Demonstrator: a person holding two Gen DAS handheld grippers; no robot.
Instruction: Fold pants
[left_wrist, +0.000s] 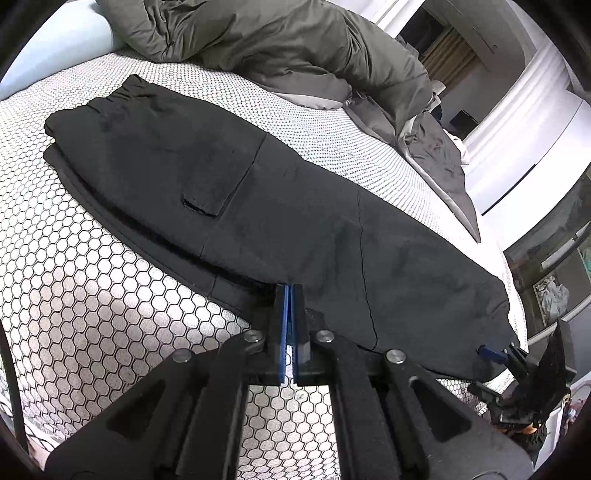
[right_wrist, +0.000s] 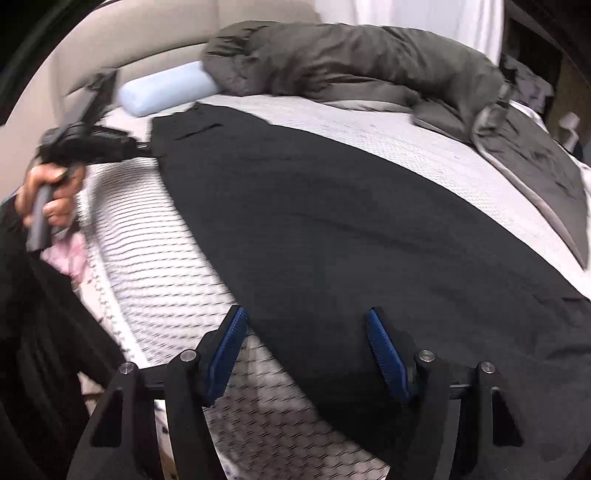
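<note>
Though halved lengthwise, black pants (left_wrist: 258, 206) flat.

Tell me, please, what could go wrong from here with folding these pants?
The left gripper is shut at the pants' near edge; whether it holds cloth is unclear, so a lift might leave them behind. The right gripper is open over the leg end, and closing may catch only the top layer, skewing the fold.
</note>
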